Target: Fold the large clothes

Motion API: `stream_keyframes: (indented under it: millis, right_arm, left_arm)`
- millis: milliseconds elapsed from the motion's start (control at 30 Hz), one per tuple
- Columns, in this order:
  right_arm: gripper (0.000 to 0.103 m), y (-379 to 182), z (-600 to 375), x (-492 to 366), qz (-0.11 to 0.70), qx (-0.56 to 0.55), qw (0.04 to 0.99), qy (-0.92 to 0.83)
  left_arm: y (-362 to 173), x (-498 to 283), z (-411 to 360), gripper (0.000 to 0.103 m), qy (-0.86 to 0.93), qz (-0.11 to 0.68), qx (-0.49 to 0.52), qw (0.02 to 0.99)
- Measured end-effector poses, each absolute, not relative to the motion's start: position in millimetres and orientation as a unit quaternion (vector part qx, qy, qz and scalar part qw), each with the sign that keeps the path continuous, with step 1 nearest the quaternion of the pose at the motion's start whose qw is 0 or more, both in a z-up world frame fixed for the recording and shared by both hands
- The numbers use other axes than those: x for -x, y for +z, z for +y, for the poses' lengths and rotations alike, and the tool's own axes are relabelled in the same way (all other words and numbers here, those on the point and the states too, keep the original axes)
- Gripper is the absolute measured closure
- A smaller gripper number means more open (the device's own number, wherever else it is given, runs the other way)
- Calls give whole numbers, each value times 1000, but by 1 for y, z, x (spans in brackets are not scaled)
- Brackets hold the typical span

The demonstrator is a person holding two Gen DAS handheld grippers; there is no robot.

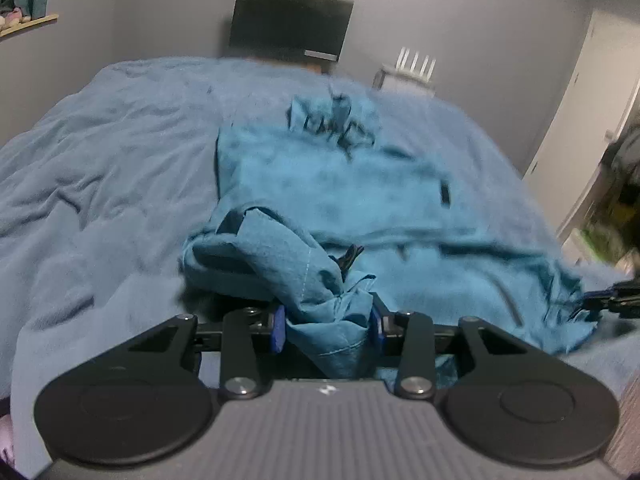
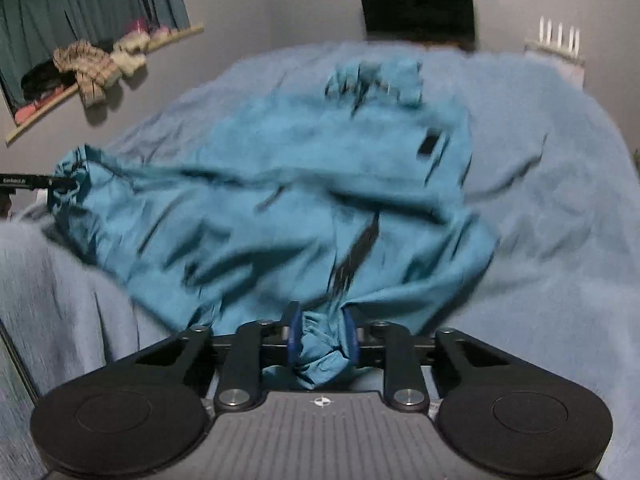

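Note:
A large teal garment [image 1: 340,200] with black marks lies spread over the light blue bed cover [image 1: 120,152]. In the left wrist view my left gripper [image 1: 328,326] is shut on a bunched near corner of the garment, with cloth packed between its blue pads [image 1: 279,330]. The right gripper's tip [image 1: 612,300] shows at the far right edge of the cloth. In the right wrist view my right gripper [image 2: 322,340] is shut on another bunched near corner of the garment [image 2: 300,184]. The left gripper [image 2: 60,184] shows at the garment's left end there.
A dark screen [image 1: 290,24] hangs on the grey wall beyond the bed. A white router [image 1: 412,66] sits to its right. A shelf with clothes and a teal curtain [image 2: 92,60] lies to the left. A white door [image 1: 580,120] stands at the right.

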State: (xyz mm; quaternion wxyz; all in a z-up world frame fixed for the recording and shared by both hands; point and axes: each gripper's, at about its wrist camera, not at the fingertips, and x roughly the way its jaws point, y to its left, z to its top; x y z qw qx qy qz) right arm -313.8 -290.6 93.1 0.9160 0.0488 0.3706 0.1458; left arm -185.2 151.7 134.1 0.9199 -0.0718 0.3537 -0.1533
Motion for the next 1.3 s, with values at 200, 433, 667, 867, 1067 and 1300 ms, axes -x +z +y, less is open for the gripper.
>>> stream_keyframes:
  millis: [200,433,667,867,1067,1300]
  right_arm:
    - [102,138,-302,293,291,-40,947,131]
    - [55,151,-309,285,368,23,908,200]
    - [43,142,-286,317,425,105,852,289]
    - [30,138,-264,326,417,165,836,317]
    - [41,122,-260,315,406,200,843,290]
    - [77,143,-283,291,341,165,885,271]
  left_arm:
    - [156,156,158,67,-164,323,106,926]
    - [160,135,149,67,-171,316,86,929]
    - [160,113,146,67,-168,313,90,930]
    - [166,78,144,67,-167,305,98,933]
    - [171,45,142,67,-162,295,107,935]
    - [170,16,149,67,-147,288,118,939]
